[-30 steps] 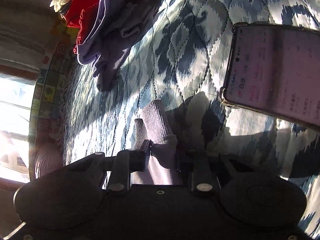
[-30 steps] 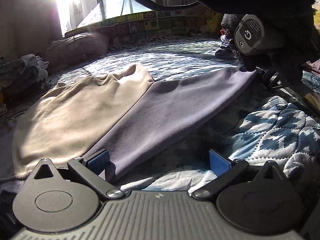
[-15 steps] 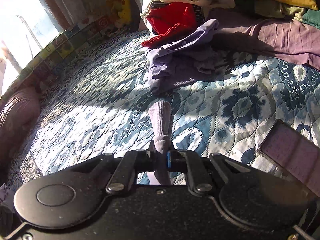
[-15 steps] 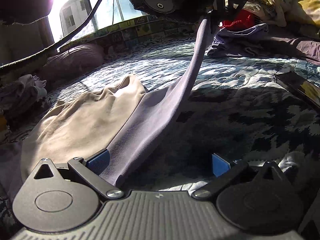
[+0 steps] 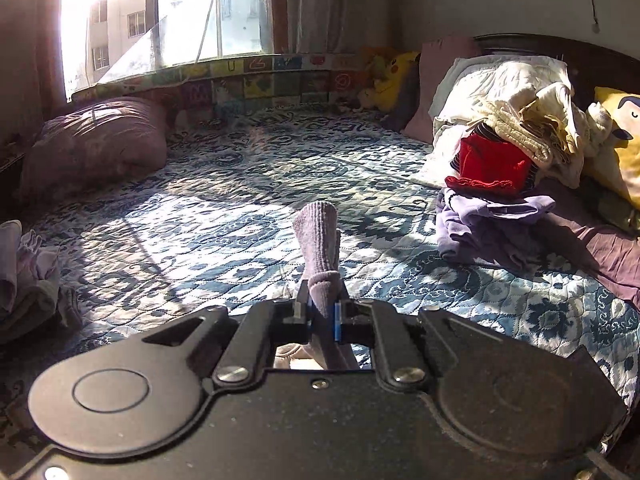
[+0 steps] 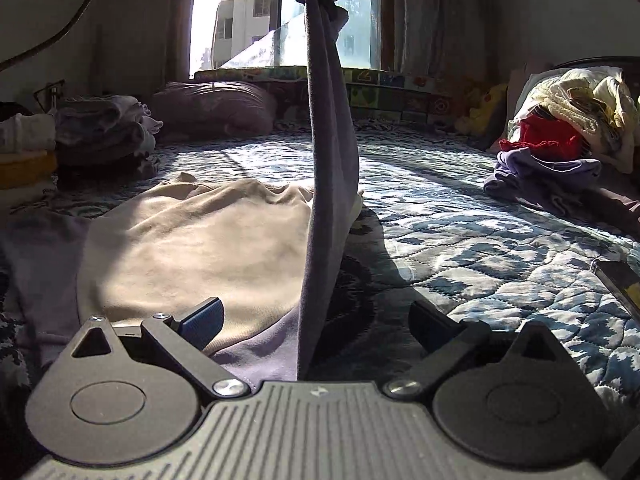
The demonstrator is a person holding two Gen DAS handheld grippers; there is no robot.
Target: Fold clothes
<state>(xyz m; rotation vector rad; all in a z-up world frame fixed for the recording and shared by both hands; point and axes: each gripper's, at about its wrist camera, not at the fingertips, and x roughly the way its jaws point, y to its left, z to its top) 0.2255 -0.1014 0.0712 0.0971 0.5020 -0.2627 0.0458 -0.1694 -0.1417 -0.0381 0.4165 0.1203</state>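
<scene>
A purple and cream long-sleeved top (image 6: 192, 248) lies spread on the blue patterned quilt (image 6: 460, 248). My left gripper (image 5: 322, 312) is shut on the ribbed purple cuff (image 5: 318, 236), which sticks out past its fingers. In the right wrist view the purple sleeve (image 6: 332, 140) hangs taut from the top of the frame down to the top's body. My right gripper (image 6: 316, 320) is open low over the top's near edge. The sleeve's lower end passes between its fingers without being pinched.
A heap of unfolded clothes (image 5: 520, 152), cream, red and lilac, sits at the right near the headboard. A purple pillow (image 5: 92, 140) lies under the window. Folded items are stacked at the left (image 6: 100, 128). A phone (image 6: 620, 280) lies on the quilt at the right.
My left gripper has risen and levelled out, lifting the cuff off the quilt until the sleeve stands nearly upright. My right gripper has stayed open by the top's near edge.
</scene>
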